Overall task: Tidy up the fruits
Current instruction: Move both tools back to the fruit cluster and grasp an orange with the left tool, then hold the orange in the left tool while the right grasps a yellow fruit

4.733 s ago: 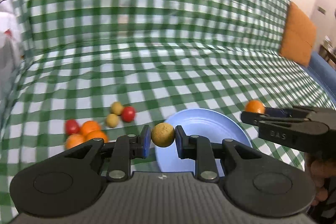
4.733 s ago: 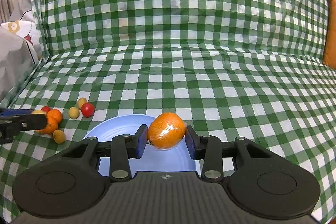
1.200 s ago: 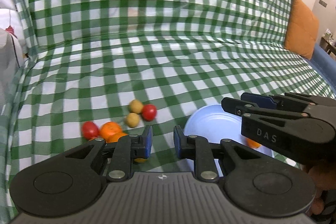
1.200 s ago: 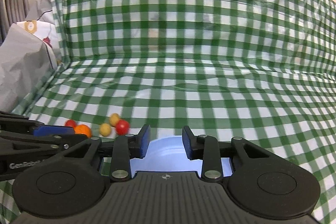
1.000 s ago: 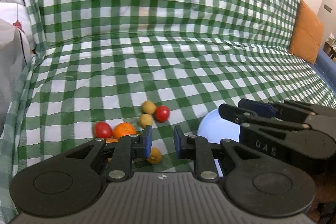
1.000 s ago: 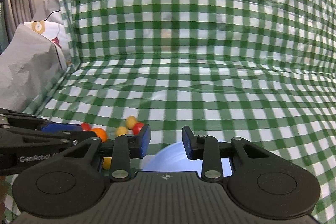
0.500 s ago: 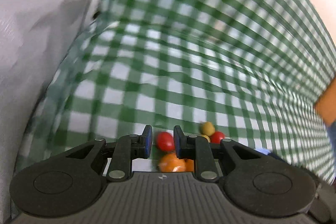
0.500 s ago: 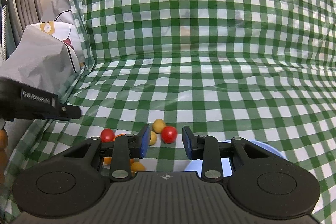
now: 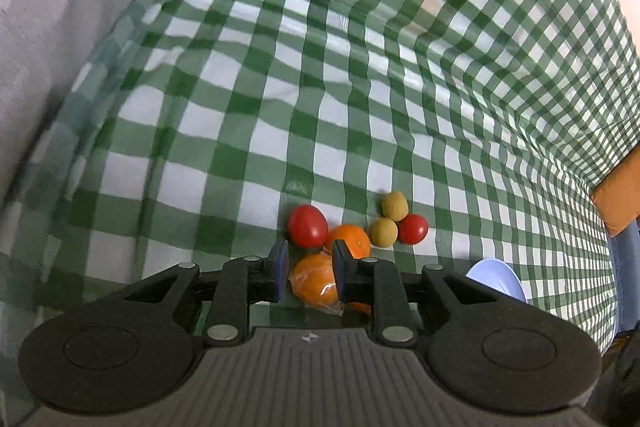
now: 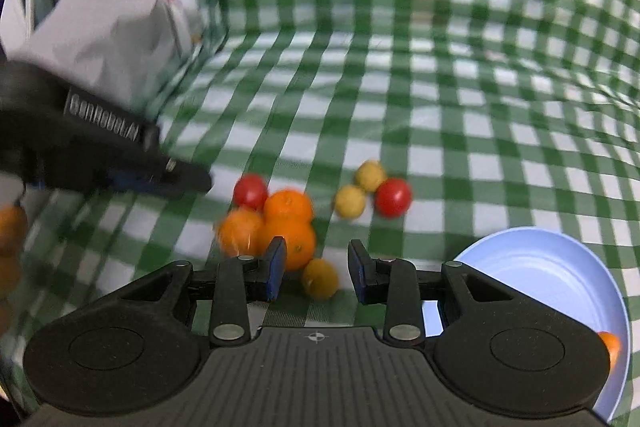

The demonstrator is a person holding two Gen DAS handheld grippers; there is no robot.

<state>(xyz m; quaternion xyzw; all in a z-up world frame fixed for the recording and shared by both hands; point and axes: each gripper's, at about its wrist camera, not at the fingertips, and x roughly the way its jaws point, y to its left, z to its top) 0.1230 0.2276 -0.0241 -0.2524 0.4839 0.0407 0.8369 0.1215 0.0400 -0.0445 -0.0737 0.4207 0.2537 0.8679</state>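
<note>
A: Left claw point(image 9: 308, 267) is down over the fruit pile, jaws narrow but opening. A round orange tangerine in clear wrap point(image 9: 314, 279) sits between the blue pads, which are close on both sides. Can't say they press on it.

B: And the right claw point(image 10: 316, 269)?

A: Narrow gap, nothing gripped. A small yellow-brown round fruit point(image 10: 320, 279) lies on the cloth in that gap, clear of both pads.

B: Where's the rest of the fruit?

A: All on the green-and-white checked cloth point(image 9: 320, 87). From the left wrist cam: a shiny red tomato point(image 9: 307, 225) just beyond the left pad, a second orange tangerine point(image 9: 350, 239) touching it on the right. Further right, two small tan round fruits point(image 9: 384, 232) touch a smaller red tomato point(image 9: 413, 229).

B: Plate?

A: Pale blue round plate point(image 10: 560, 287) near right in the right wrist cam, apart from the pile. One orange fruit point(image 10: 611, 347) shows at its near right edge, partly hidden by the claw body.

B: Anything else?

A: Crumpled grey-white bag point(image 10: 112, 39) far left, orange cushion point(image 9: 618, 191) at the right edge. Right cam is blurry.
</note>
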